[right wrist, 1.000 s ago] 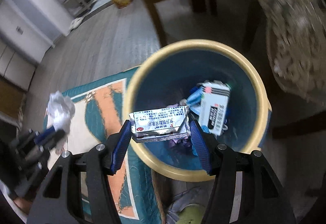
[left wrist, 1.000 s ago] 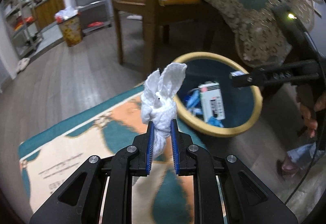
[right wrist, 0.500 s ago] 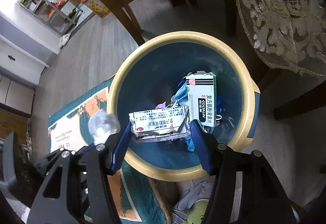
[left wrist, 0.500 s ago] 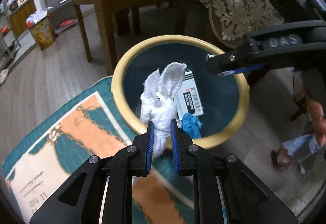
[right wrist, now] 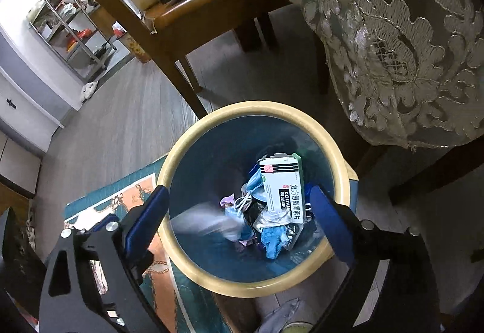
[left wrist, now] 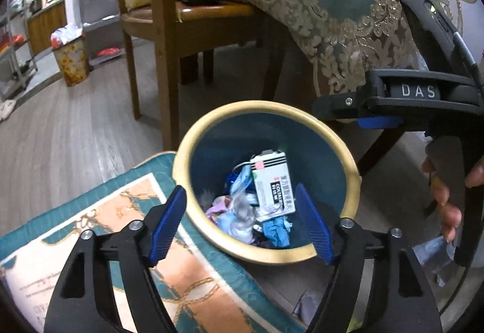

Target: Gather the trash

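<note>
Both grippers released above the bin

The left gripper (left wrist: 242, 218) and right gripper (right wrist: 239, 221) hang over the round blue trash bin with a cream rim (right wrist: 193, 136), their blue-padded fingers (left wrist: 168, 222) just spread wide with nothing between them. Inside the bin lie a white medicine box (right wrist: 282, 187), blue crumpled scraps (right wrist: 273, 239) and a blurred white wad (right wrist: 208, 222). The bin stands on the wood floor at the edge of a teal and orange patterned rug (left wrist: 90, 230), beside a wooden chair (left wrist: 169, 30)
</note>
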A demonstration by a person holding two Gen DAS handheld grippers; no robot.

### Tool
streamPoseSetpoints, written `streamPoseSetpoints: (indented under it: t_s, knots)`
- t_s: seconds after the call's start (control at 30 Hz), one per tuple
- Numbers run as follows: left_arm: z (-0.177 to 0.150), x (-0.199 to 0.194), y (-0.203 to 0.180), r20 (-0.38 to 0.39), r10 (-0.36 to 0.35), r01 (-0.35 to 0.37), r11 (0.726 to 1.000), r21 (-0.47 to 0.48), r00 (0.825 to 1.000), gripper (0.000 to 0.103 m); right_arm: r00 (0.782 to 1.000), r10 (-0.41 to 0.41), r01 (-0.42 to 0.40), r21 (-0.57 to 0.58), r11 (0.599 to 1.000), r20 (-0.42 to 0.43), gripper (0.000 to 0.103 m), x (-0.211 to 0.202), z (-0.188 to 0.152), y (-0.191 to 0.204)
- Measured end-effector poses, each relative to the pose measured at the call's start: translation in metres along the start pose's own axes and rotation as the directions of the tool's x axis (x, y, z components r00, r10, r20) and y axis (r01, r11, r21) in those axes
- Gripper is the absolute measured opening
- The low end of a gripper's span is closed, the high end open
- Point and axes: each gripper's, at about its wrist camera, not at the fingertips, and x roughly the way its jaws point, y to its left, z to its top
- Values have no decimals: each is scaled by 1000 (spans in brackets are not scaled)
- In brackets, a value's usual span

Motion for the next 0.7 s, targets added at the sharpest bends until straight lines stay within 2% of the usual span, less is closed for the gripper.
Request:
streamPoseSetpoints:
  t_s: [0.23, 0.37, 0.43, 0.53, 0.7]
  knots:
    - [-7, -26, 8, -6, 23, -23, 1000, 20, 1000, 80, 1000, 5, -5, 14, 1000, -6, 97, -17, -8, 3]
    - [-9, -46, 13, -6, 36, -36, 999, 18, 999, 94, 999, 45, -43, 71, 997, -16, 97, -37, -23, 6]
    - [-12, -54, 13, -15, 39, -39, 999, 25, 999, 96, 999, 53, -51, 108, 993, -14, 97, -47, -31, 6]
    - [-15, -65, 12, -32, 52, -50, 998, 38, 998, 96, 1000, 12, -13, 106, 994, 15, 97, -64, -46, 12]
    - [-21, -87, 15, -23, 74, -74, 997, 7, 997, 98, 987, -125, 127, -14, 992, 103, 97, -85, -65, 35]
